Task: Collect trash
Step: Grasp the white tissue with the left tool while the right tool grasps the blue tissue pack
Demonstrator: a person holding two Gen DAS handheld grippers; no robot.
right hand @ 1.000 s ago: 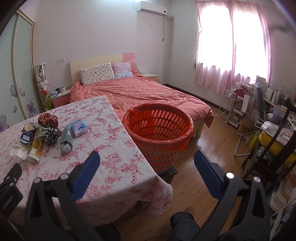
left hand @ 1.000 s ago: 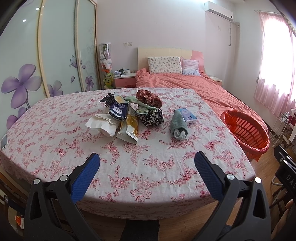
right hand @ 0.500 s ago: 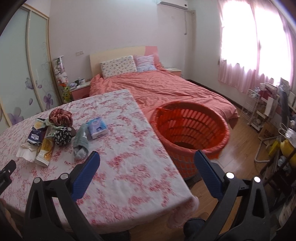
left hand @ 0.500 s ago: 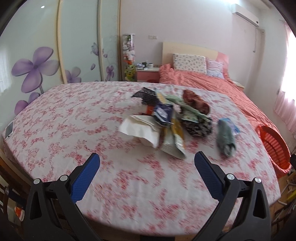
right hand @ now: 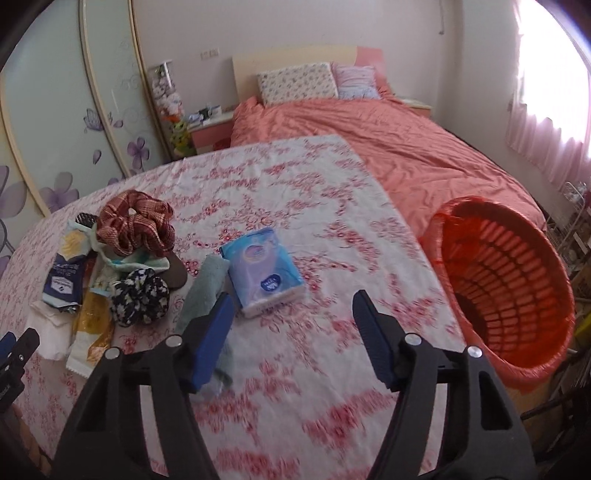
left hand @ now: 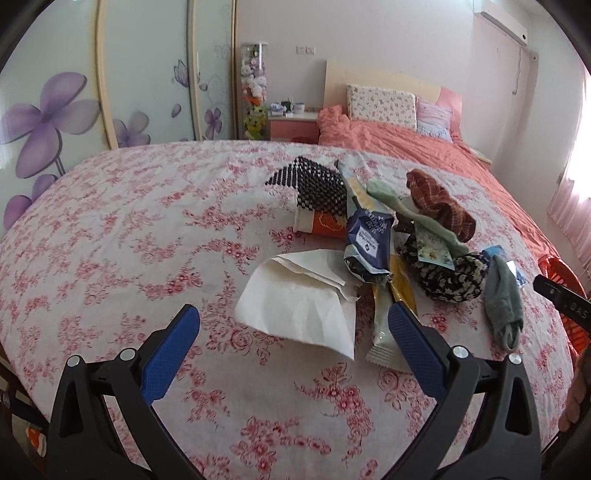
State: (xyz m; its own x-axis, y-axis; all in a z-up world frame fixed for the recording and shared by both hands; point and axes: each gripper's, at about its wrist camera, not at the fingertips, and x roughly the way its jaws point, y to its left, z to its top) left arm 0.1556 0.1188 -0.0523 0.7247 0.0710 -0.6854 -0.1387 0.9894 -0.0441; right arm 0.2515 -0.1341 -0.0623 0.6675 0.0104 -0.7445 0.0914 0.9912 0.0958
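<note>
The left wrist view looked low across the near edge of the tabletop (left hand: 110, 229) toward the bed (left hand: 424, 147), close to the white napkin (left hand: 299, 306). The right wrist view faced the tabletop's right edge and orange basket (right hand: 506, 280). Both shared the clutter pile, including the dark blue packet (left hand: 369, 243) (right hand: 62, 280).

Location: a bedroom in a home. Indicators: a bed (right hand: 388, 147) with an orange cover and two pillows (right hand: 297, 81) against a headboard; a bedside table (left hand: 293, 125); sliding wardrobe doors (left hand: 74, 92) printed with purple flowers; pink curtains (right hand: 546, 140); a wall air conditioner (left hand: 504, 18); a table with a floral cloth (left hand: 129, 240).
</note>
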